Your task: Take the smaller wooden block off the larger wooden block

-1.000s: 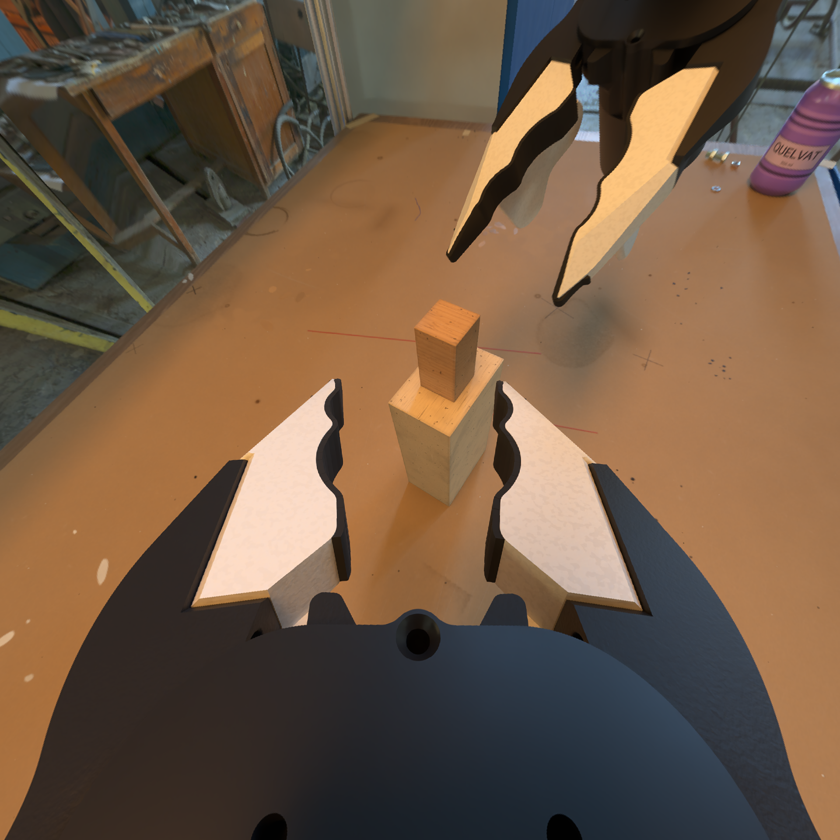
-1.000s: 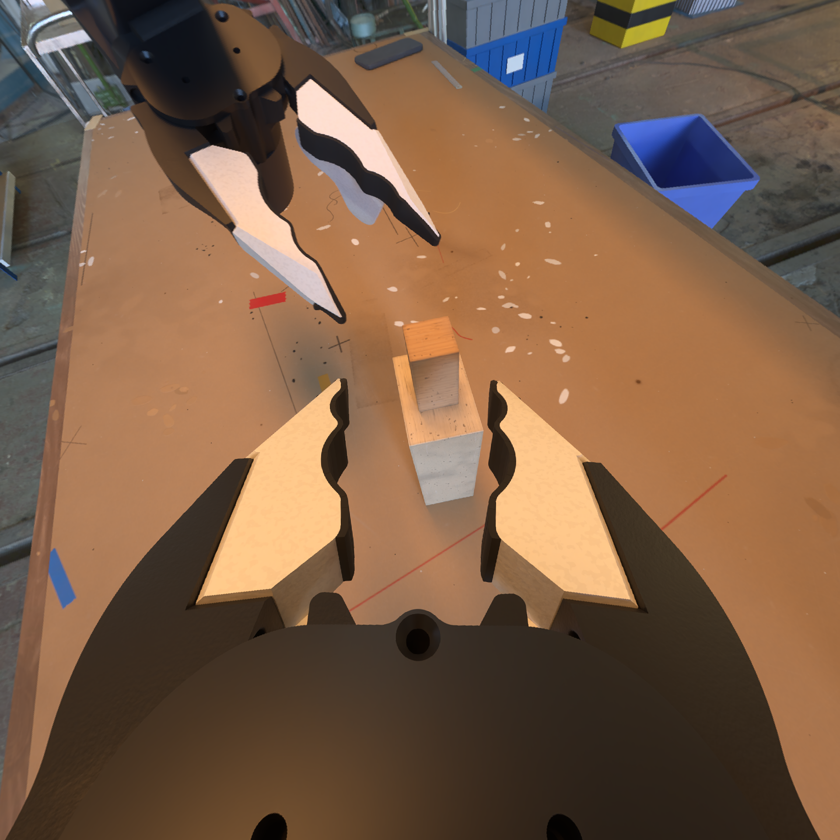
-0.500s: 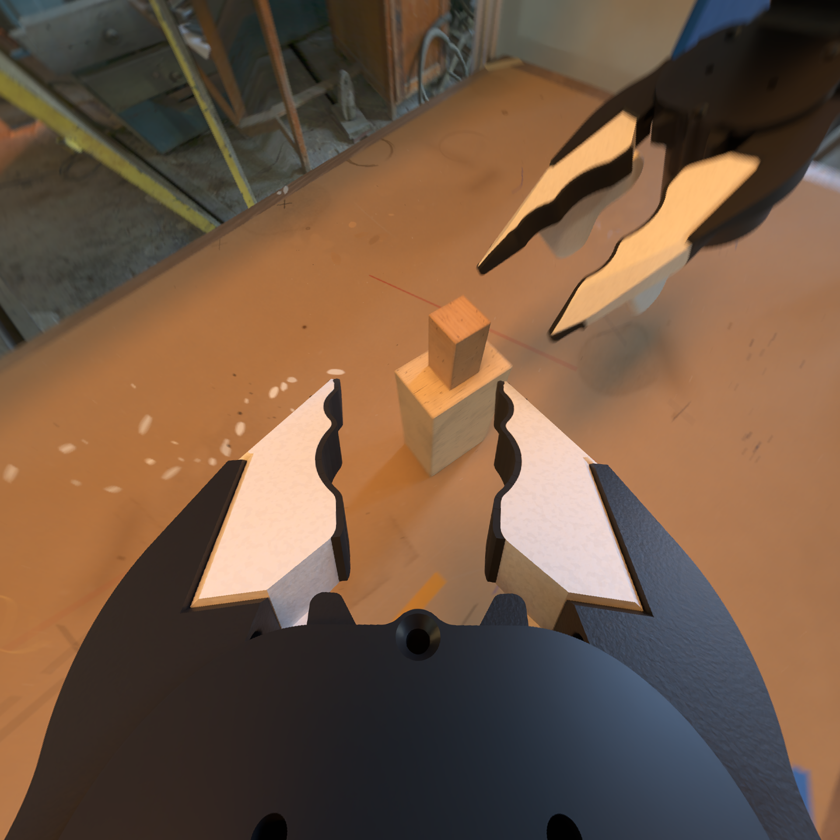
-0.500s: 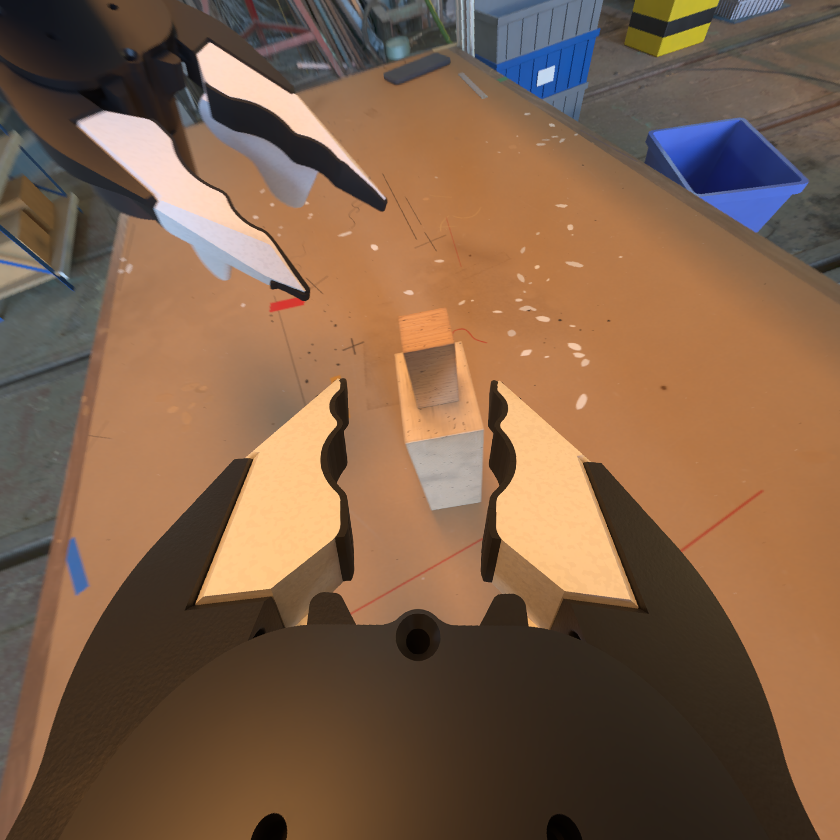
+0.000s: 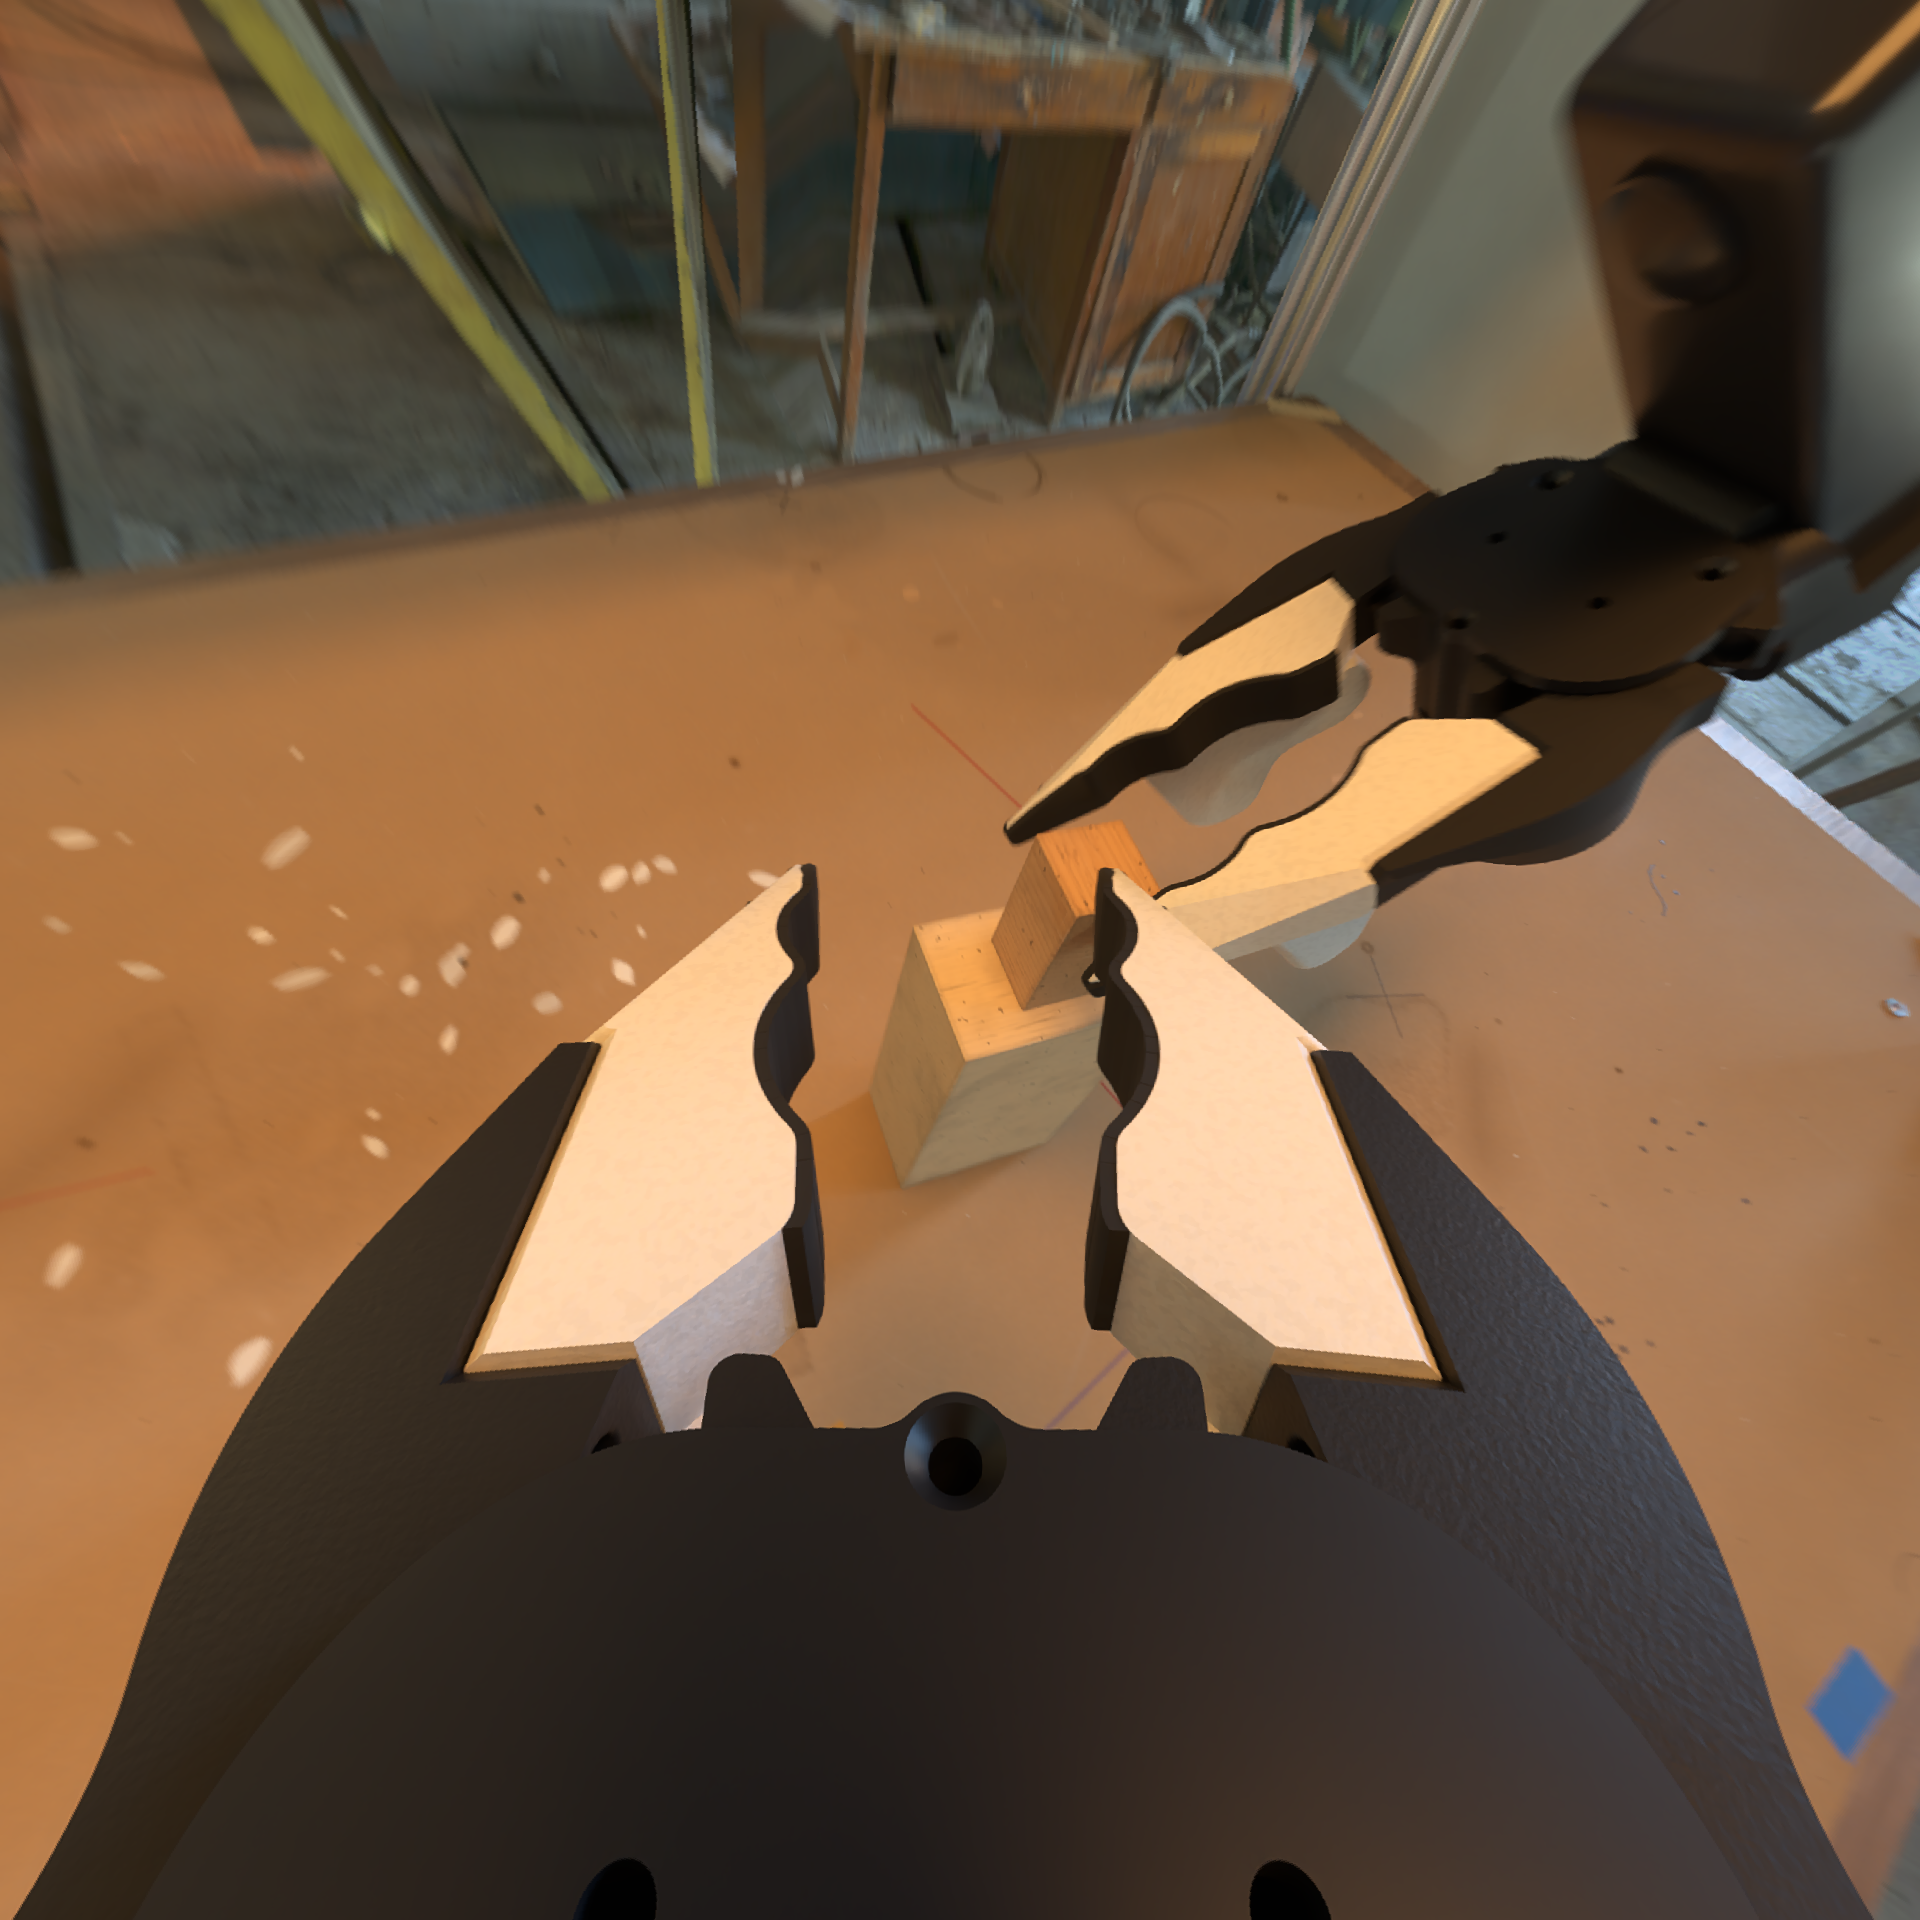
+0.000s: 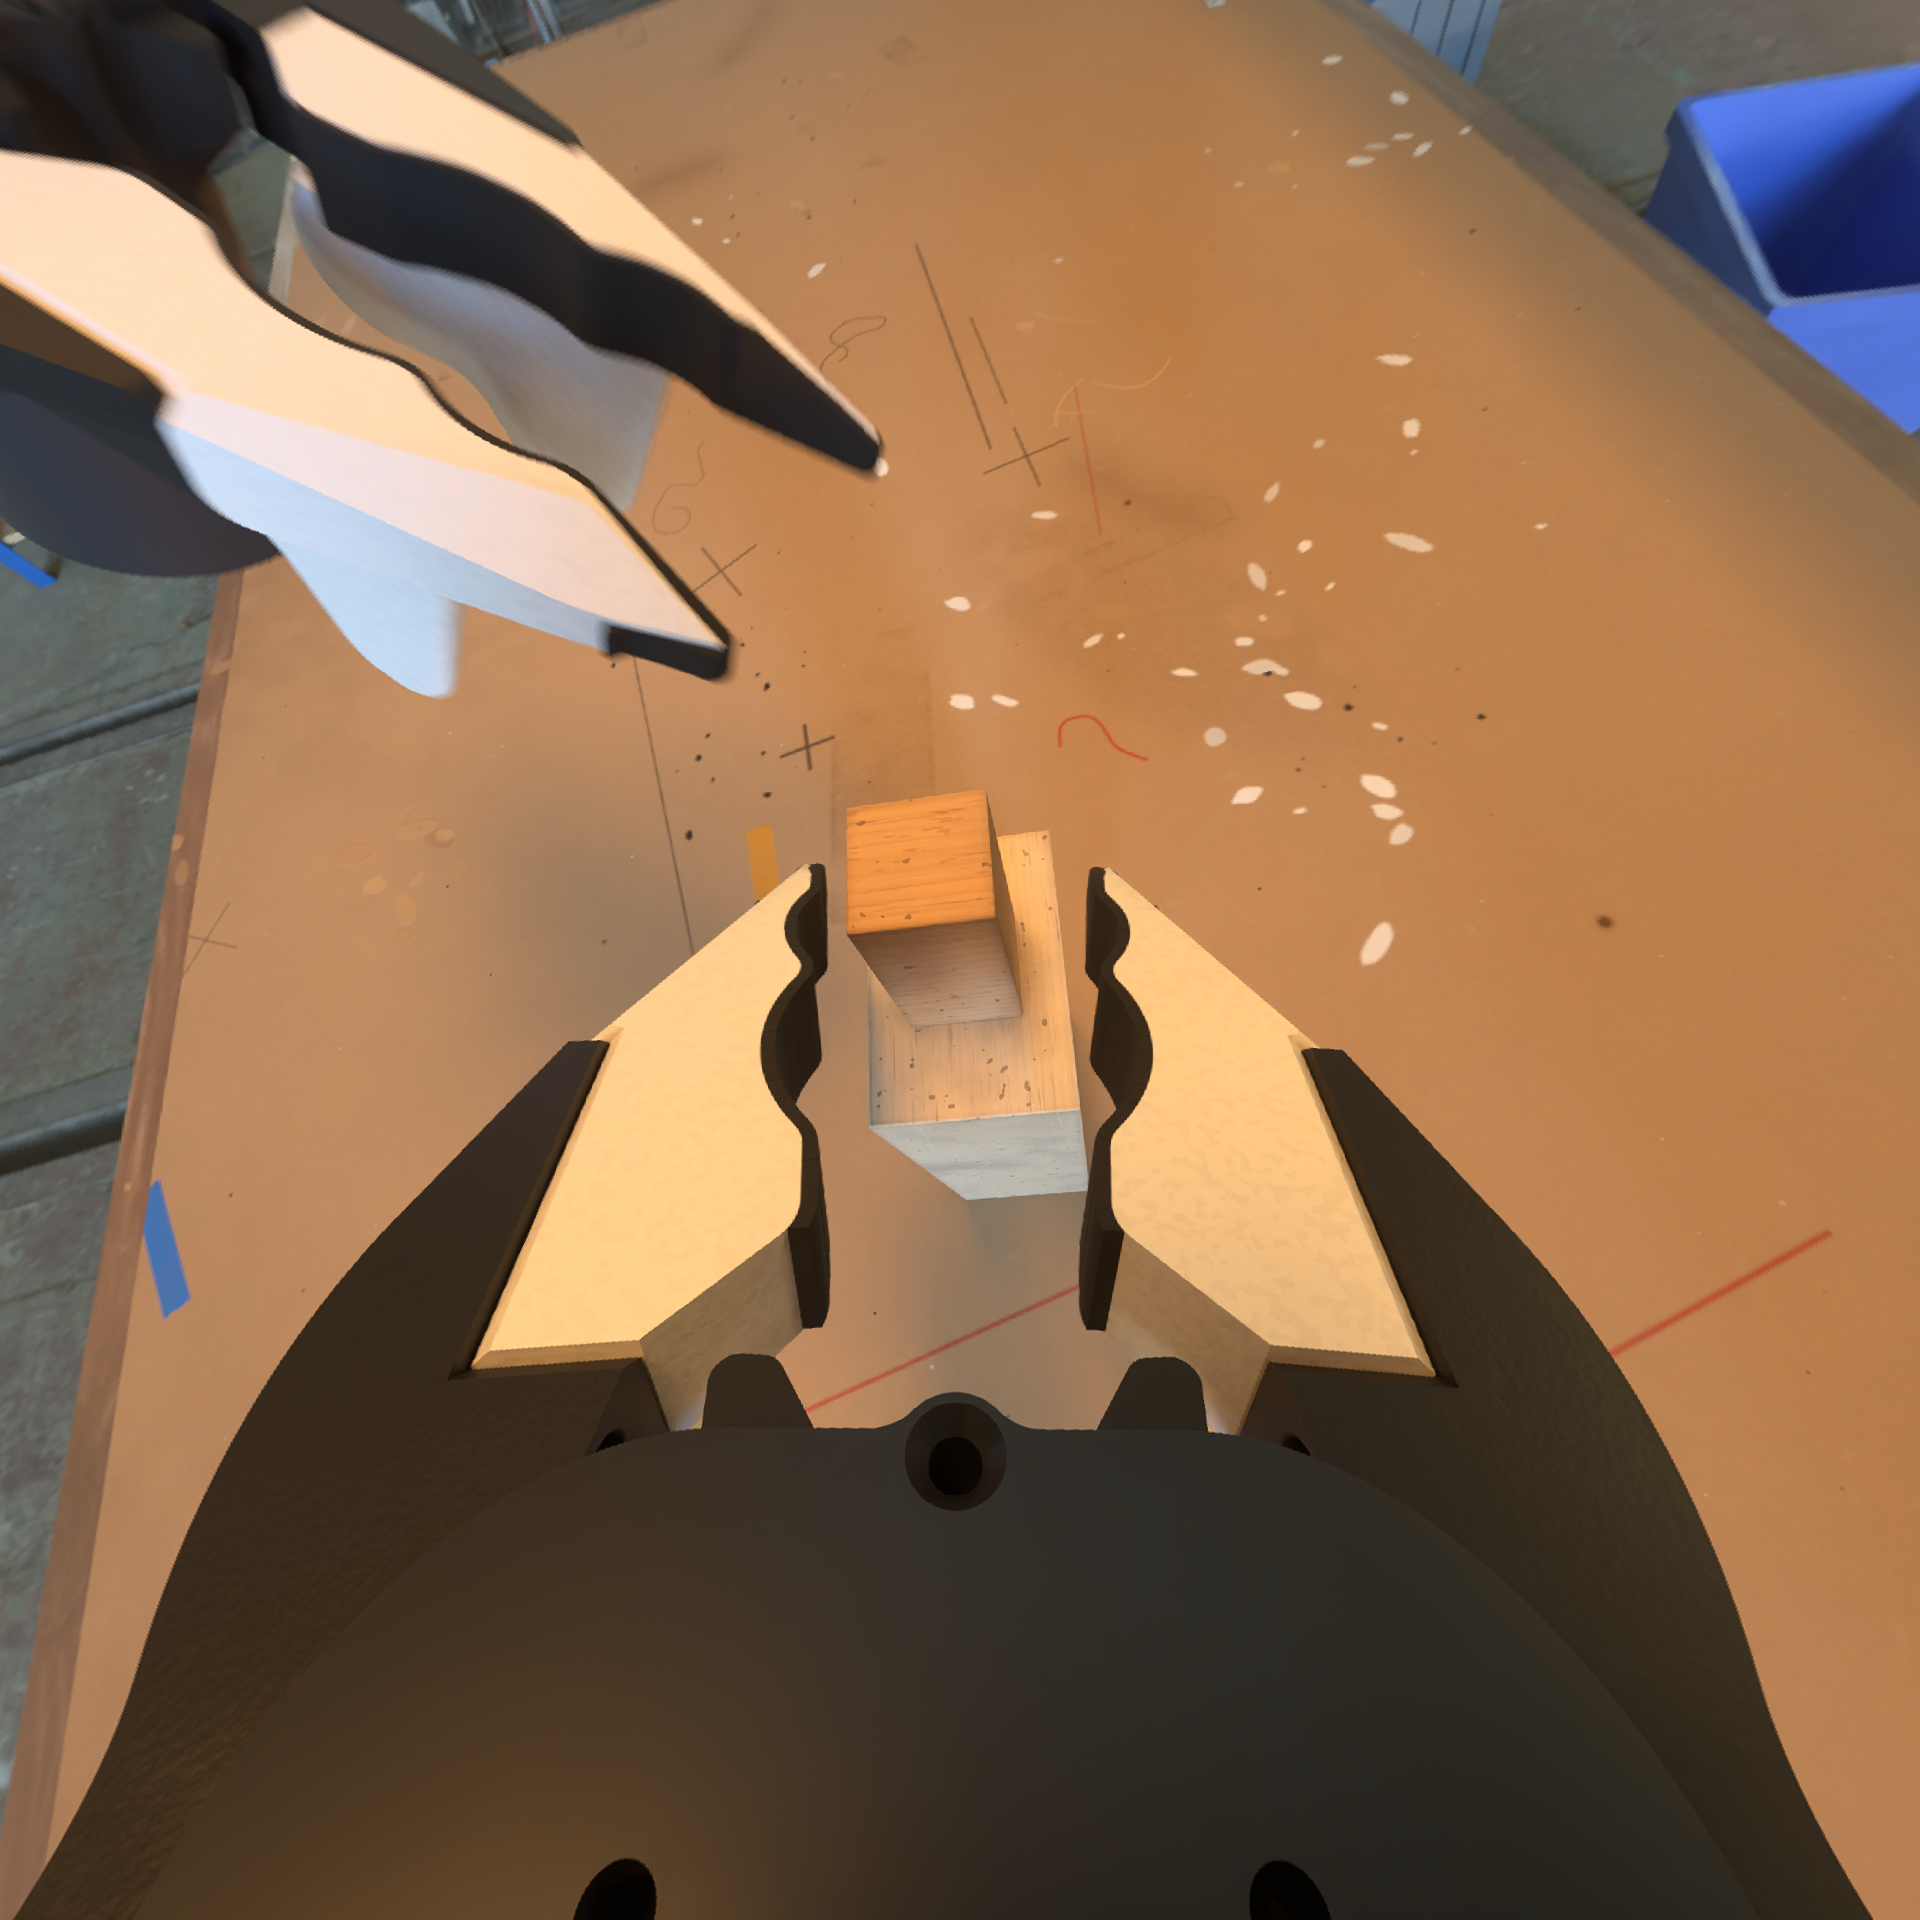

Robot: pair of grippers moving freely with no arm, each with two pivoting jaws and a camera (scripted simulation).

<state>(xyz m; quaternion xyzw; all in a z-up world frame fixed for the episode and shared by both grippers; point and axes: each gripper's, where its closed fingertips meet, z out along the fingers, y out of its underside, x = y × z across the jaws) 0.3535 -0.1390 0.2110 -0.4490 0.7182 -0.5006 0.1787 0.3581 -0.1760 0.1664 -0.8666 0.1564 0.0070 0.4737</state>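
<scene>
Two blocks: stacked, smaller wooden block (image 6: pixel 920 868) upright on larger wooden block (image 6: pixel 971 1081), both on the table (image 6: pixel 1351 1039).
Smaller block: orange-brown, set toward one side of the pale top face beneath it, not centred; also seen at (image 5: pixel 1049 914) in the left wrist view.
Larger block: pale wood, flat on the tabletop, one corner turned toward the left wrist camera (image 5: pixel 987 1060).
Right gripper (image 6: pixel 956 894): spread wide, nothing between its fingers; fingertips level with the smaller block on either side, no contact visible. From the left wrist view (image 5: pixel 1081 862), one tip above the small block's top, the other tip hidden behind the left gripper's finger.
Left gripper (image 5: pixel 956 894): released, holding nothing; larger block in the gap ahead of its fingers. From the right wrist view (image 6: pixel 800 561), above the table, off to the side of the stack, apart from it.
Table: brown board with white flecks, pencil crosses, red lines.
Blue bin (image 6: pixel 1808 197): beyond the table edge, well apart.
Wooden bench (image 5: pixel 1049 156): in the background past the far edge.
</scene>
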